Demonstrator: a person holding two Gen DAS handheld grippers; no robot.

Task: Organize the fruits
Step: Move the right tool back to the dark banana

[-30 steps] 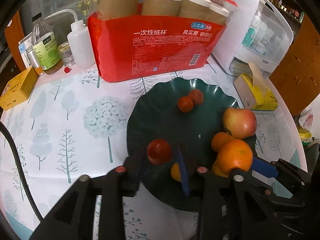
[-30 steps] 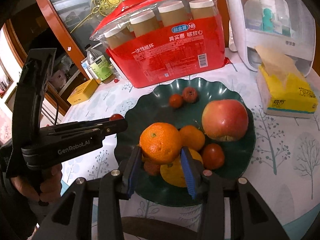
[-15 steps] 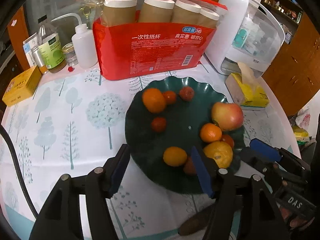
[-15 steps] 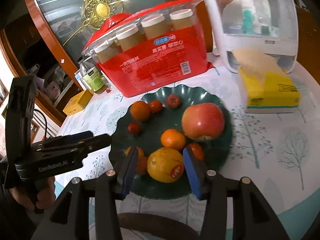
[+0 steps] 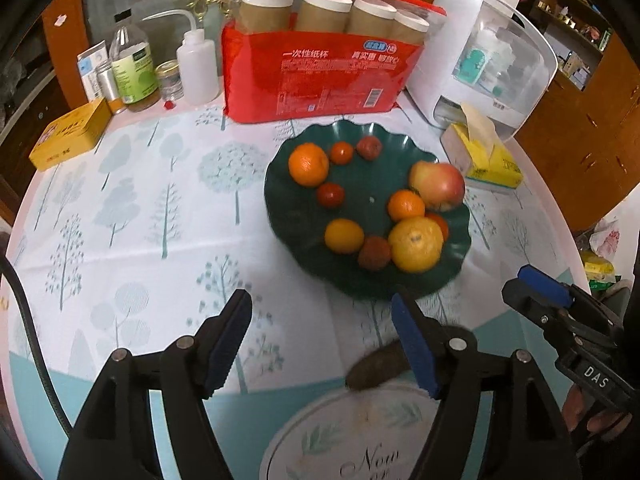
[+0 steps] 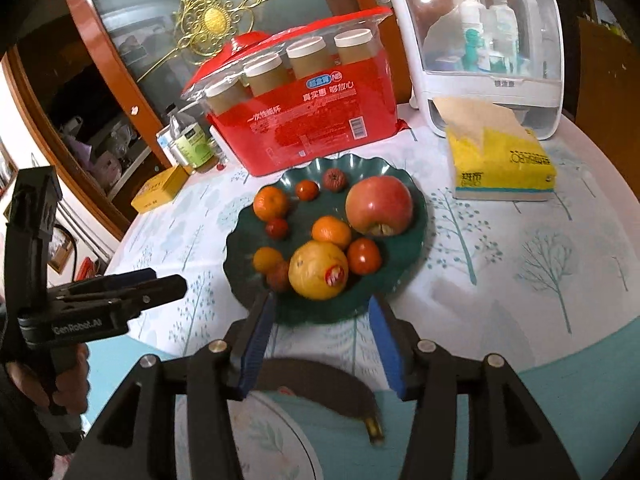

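Since a second ago, both hand-held grippers have been drawn back from the green plate (image 5: pixel 280 216), and two fruits have been let go onto it: the large orange (image 5: pixel 309 164) that was clamped in the right hand-held gripper (image 6: pixel 320 344) now lies at the far left of the plate, and the small red fruit (image 5: pixel 331 195) that was carried by the left hand-held gripper (image 5: pixel 320 344) now rests just in front of that orange. The jaws of both have just been opening. Those of the left hand-held gripper are seen spread wide with nothing between them but the tree-patterned cloth of the bench (image 5: pixel 140 220). Those of the right stand moderately apart and likewise hold nothing; only the near rim of the plate is framed between them.

All the fruit in view is gathered on the plate: an apple (image 6: pixel 379 205) at the right, a big yellow citrus (image 6: pixel 319 269) at the near edge, a mandarin (image 6: pixel 331 233) between them, and several smaller red and orange pieces around these. No fruit is seen lying loose on the bench. A dark curved thing (image 6: pixel 316 384) lies at the near edge, below the right hand-held gripper; what it is cannot be told.

The task is judged to be close to finished, or finished, as far as can be seen. Whether more fruit waits out of view cannot be told.
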